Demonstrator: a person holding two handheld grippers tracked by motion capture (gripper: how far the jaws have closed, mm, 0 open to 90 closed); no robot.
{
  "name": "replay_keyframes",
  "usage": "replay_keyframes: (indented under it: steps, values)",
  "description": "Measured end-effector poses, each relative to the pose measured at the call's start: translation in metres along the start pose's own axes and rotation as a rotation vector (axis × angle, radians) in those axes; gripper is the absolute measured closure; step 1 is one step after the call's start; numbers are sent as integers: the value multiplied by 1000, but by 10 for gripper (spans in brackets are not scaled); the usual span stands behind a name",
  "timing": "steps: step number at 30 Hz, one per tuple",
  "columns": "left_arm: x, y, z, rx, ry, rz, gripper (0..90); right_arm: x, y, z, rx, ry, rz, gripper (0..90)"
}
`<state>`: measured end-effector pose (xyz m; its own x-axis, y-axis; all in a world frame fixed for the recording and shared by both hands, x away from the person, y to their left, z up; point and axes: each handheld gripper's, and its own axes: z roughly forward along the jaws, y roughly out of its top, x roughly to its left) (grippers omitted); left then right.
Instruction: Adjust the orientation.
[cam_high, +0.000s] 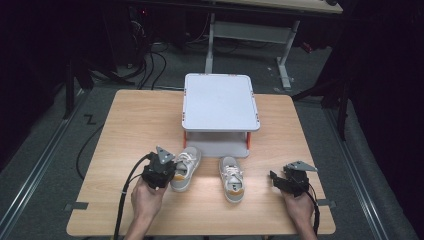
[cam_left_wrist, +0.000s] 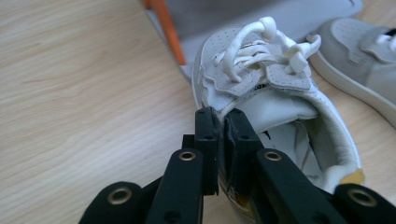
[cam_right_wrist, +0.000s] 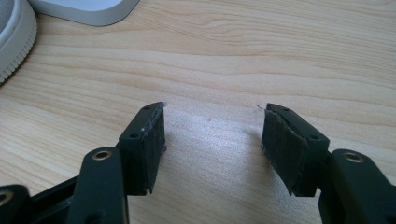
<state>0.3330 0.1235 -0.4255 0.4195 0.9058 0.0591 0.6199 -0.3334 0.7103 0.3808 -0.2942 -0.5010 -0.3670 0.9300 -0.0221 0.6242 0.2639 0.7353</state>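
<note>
Scene: wooden bench (cam_high: 125, 125), a two-level shoe rack (cam_high: 220, 102) at the far centre, two small sneakers set down just near of it.
Left shoe (cam_high: 186, 167): lies near-left of the rack's lower shelf, toe pointing far, heel toward the person; seen close in the left gripper view (cam_left_wrist: 261, 88) with white laces and open collar.
Right shoe (cam_high: 232, 178): lies just right of the left shoe, apart from it, untouched.
Left tongs (cam_left_wrist: 223, 140): clenched on the left shoe, pinching its side collar wall near the heel; jaws stand nearly together with only the thin shoe wall between them.
Right tongs (cam_right_wrist: 212, 144): released, jaws wide apart over bare bench, well right of the right shoe; nothing held.
Step in hand: judged to be lifting the left shoe toward the rack's lower shelf (cam_high: 220, 145).
How it is done well: grip is thin and off-centre, so the shoe is likely to swing toe-down; pinch should be kept firm, the lift made slow, the sole kept level, the toe led in under the upper shelf without being knocked on the orange posts (cam_left_wrist: 166, 30).
Risk: collar slipping out of the jaws.
</note>
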Motion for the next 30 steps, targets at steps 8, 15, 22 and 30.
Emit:
replay_keyframes:
  steps: [8, 15, 22, 30]
  values:
    - [-30, -3, 12, 19, -2, 26, 847, 0, 0, 0, 0, -1, 0, 394]
    - [-45, -3, 21, 28, 3, 37, 846, 0, 0, 0, 1, 0, 1, 394]
    - [-52, -2, 24, 20, 11, 33, 845, 0, 0, 0, -1, 0, 1, 394]
    - [-63, -2, 24, 19, 23, 37, 830, 0, 0, 0, 0, 0, 1, 394]
